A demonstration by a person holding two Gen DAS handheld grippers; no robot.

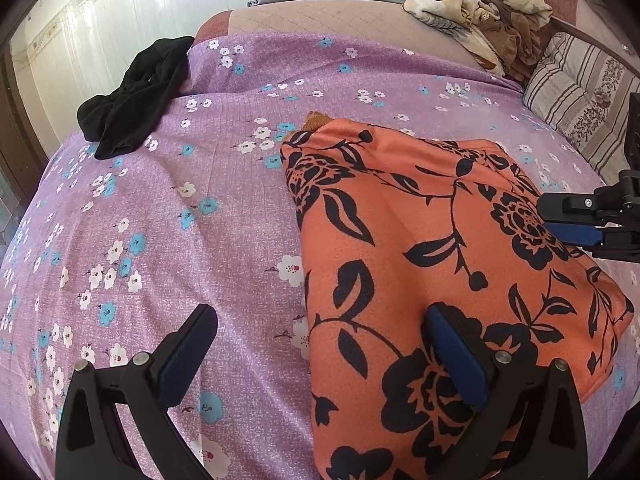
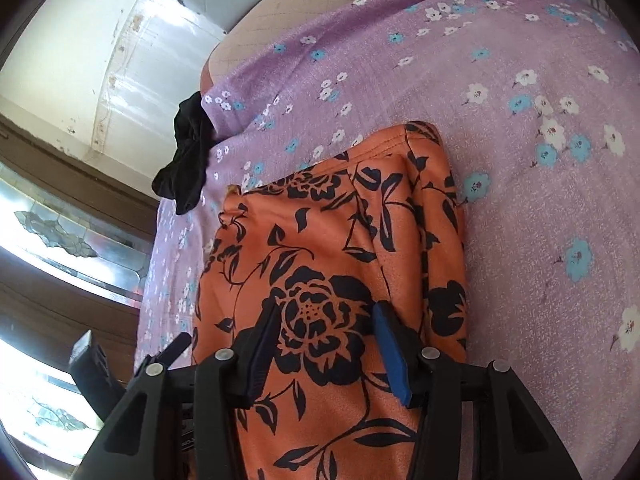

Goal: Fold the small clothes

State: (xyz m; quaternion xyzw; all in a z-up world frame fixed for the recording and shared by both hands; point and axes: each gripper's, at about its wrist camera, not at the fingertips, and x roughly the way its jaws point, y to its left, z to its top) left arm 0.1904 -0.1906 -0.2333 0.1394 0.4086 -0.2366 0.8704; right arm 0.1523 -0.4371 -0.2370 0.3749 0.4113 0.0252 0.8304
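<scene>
An orange garment with a black flower print (image 1: 420, 240) lies folded and flat on the purple flowered bedsheet (image 1: 200, 200). My left gripper (image 1: 320, 324) stands wide open at the garment's near left edge, one finger (image 1: 456, 352) over the cloth and the other over the sheet, with nothing pinched. The right gripper (image 1: 560, 220) reaches in from the right edge above the garment. In the right wrist view the right gripper (image 2: 326, 324) is half open over the orange garment (image 2: 320, 248). The cloth lies flat between its pads (image 2: 390, 344), and stacked layers show along the garment's right side.
A crumpled black garment (image 1: 136, 96) (image 2: 188, 160) lies at the sheet's far left corner. A pile of patterned clothes (image 1: 480, 8) and a striped pillow (image 1: 580, 100) sit at the back right. A white wall and dark wooden window frames (image 2: 80, 208) stand beyond the bed.
</scene>
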